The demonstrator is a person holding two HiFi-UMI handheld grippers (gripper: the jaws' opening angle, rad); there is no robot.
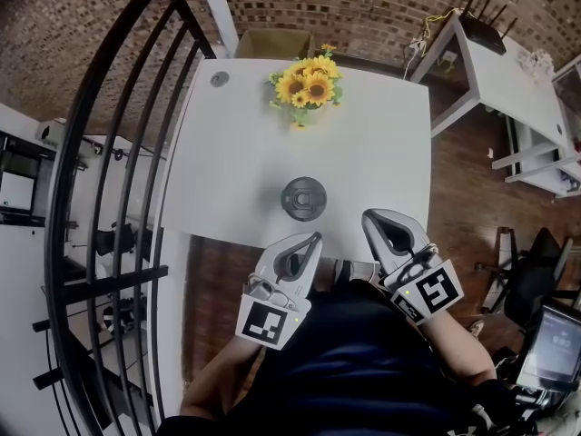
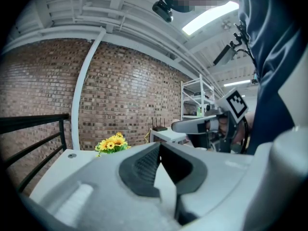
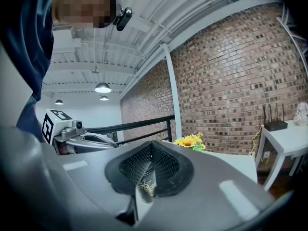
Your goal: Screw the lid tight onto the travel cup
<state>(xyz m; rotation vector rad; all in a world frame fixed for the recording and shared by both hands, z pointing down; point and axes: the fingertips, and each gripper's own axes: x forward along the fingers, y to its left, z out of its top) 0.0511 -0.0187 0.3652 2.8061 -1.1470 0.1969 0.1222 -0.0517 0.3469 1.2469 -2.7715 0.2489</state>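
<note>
The dark travel cup [image 1: 303,197] stands upright near the front middle of the white table [image 1: 381,143], seen from above with its round lid on top. Both grippers hover at the table's front edge, short of the cup and not touching it. My left gripper [image 1: 314,238] is shut and holds nothing. My right gripper [image 1: 369,215] is also shut and holds nothing. In the right gripper view a sliver of the cup [image 3: 146,183] shows beyond the closed jaws of the right gripper [image 3: 151,146]. The left gripper view shows the left gripper [image 2: 159,147] closed, with the right gripper [image 2: 199,125] beside it.
A bunch of sunflowers [image 1: 308,85] stands at the table's far middle, with a small round grommet [image 1: 219,79] at the far left corner. A black railing [image 1: 109,198] runs along the left. A white side table [image 1: 508,80] carrying a router stands at the back right.
</note>
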